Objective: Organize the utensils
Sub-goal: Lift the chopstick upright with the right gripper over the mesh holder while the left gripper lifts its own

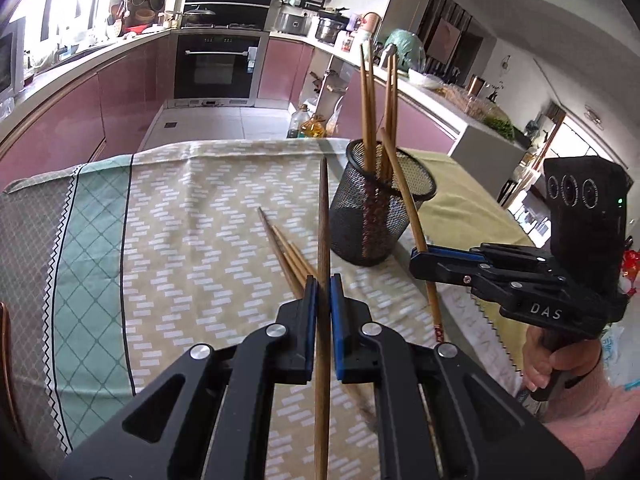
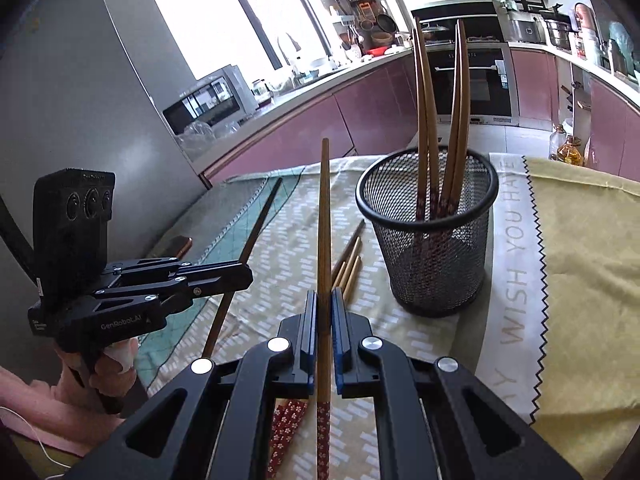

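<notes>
A black mesh cup [image 1: 380, 208] stands on the patterned cloth and holds several brown chopsticks [image 1: 368, 108]; it also shows in the right wrist view [image 2: 432, 236]. My left gripper [image 1: 324, 284] is shut on a dark brown chopstick [image 1: 323, 216] that points forward, left of the cup. My right gripper [image 2: 325, 300] is shut on a brown chopstick [image 2: 324, 216] with a red flowered end, and in the left wrist view [image 1: 418, 254] that chopstick [image 1: 404, 188] leans against the cup's rim. Three loose chopsticks [image 1: 286, 250] lie on the cloth between the grippers and show in the right wrist view [image 2: 350, 260].
The table is covered by a patterned tablecloth [image 1: 192, 220] and a yellow cloth [image 2: 580, 260] on the right. Kitchen counters, an oven [image 1: 218, 64] and the floor lie beyond the table's far edge. A phone-like object [image 2: 178, 246] lies at the table's left edge.
</notes>
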Demonstrator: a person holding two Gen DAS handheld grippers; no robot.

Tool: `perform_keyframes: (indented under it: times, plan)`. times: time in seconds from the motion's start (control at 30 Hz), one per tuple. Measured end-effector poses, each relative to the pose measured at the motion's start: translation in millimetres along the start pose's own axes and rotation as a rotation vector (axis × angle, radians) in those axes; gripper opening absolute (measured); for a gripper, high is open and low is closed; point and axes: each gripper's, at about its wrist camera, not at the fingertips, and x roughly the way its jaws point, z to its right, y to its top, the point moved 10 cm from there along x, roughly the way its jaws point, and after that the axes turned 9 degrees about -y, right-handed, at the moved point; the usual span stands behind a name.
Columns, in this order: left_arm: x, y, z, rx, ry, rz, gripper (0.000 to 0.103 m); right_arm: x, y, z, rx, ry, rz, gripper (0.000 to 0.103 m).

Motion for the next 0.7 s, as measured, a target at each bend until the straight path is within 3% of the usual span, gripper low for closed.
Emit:
perform_keyframes:
  times: [0.7]
  plan:
    - [-51, 27, 28, 0.025, -0.089, 0.12, 0.007, -45, 33, 1, -0.001, 0.005, 0.125, 0.006]
